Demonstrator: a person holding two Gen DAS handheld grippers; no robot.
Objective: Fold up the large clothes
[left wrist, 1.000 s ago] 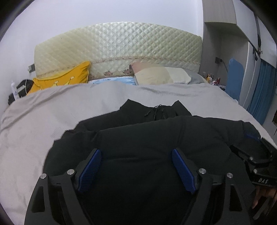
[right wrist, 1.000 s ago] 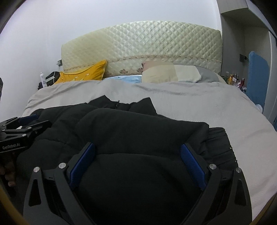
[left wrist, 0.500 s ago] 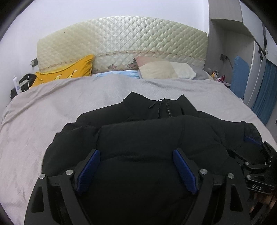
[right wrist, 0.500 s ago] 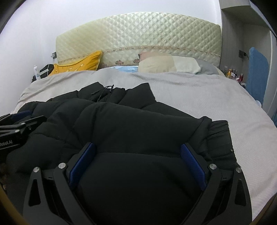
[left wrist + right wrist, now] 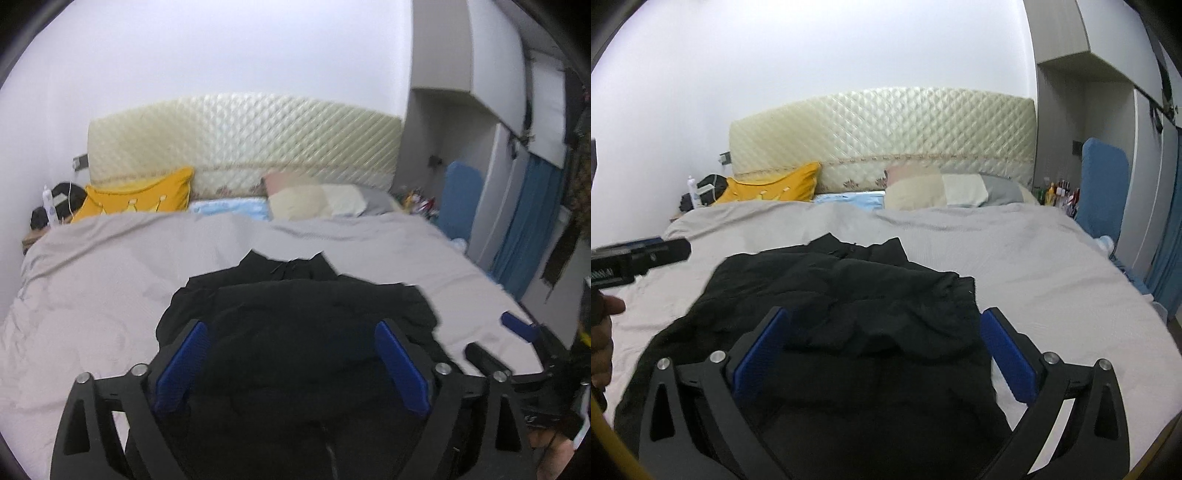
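Note:
A black padded jacket [image 5: 295,325] lies folded in a heap on the grey bedspread [image 5: 92,280], its collar toward the headboard. It also shows in the right wrist view [image 5: 849,302]. My left gripper [image 5: 291,365] is open and empty, raised above the jacket's near part. My right gripper [image 5: 882,354] is open and empty too, above the jacket's near right part. The right gripper shows at the right edge of the left wrist view [image 5: 517,343]. The left gripper shows at the left edge of the right wrist view [image 5: 639,254].
A quilted cream headboard [image 5: 243,144] stands at the back, with a yellow cushion [image 5: 136,199] and pale pillows [image 5: 317,199] before it. A nightstand with a bag [image 5: 709,188] stands at the left. A blue board [image 5: 1104,184], bottles and blue curtains [image 5: 532,229] stand at the right.
Both grippers have lifted up and back from the jacket, which now looks smaller and farther below. The jaws stay open. The jacket lies more bunched at its right side.

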